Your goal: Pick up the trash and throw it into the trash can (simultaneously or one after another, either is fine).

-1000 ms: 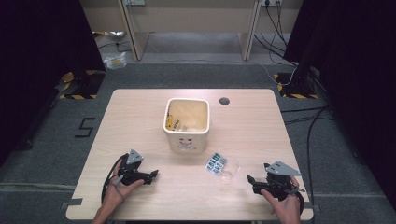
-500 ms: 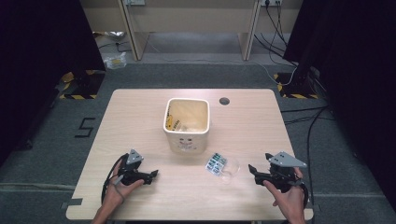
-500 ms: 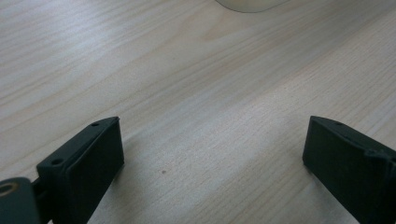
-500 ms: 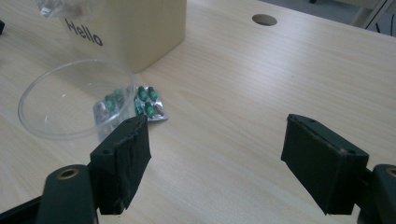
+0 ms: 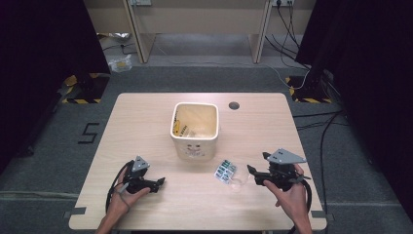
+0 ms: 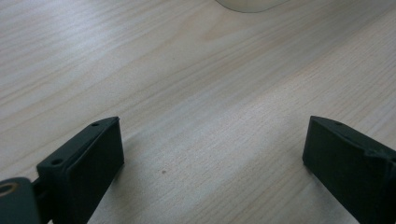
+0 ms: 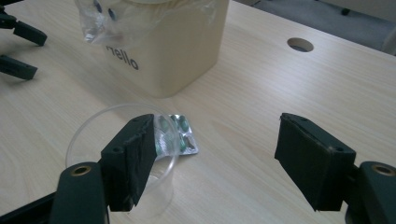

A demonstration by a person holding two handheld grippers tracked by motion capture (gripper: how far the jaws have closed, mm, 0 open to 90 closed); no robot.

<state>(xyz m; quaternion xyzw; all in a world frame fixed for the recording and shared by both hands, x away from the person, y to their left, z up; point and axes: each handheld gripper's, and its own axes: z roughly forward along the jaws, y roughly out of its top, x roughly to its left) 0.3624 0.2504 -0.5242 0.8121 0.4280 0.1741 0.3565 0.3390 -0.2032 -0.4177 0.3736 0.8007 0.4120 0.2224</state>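
Hovering R gripper over clear cup, L gripper parked

Sitting near the table's (image 5: pixel 146 117) front edge, both grippers point inward w/ the cream bin (image 5: pixel 194 130) standing mid-table between and beyond them. Clear plastic cup (image 7: pixel 122 154) lies on its side just R of the bin's front, touching the blister pack of green pills (image 7: pixel 180 137), which lies flat beside it.

R gripper (image 7: pixel 215 163): jaws wide, have just been closing a bit; nothing pressed betw them. In the right gripper view the L-side jaw overlaps the cup's rim; can't tell if it touches. Bare wood betw the jaws otherwise. In the high view the R gripper (image 5: pixel 254 174) sits just R of the cup (image 5: pixel 237 181) and the pack (image 5: pixel 225 170), held by a hand (image 5: pixel 292 192).

L gripper (image 6: pixel 212 158): jaws wide apart, nothing betw them, low over bare wood. In the high view it (image 5: pixel 158 183) is well apart from the cup and the pack, L of the bin's front.

Bin has "Hello" printed on the front, some wrappers inside. Round hole (image 5: pixel 234 105) in the tabletop behind the bin.
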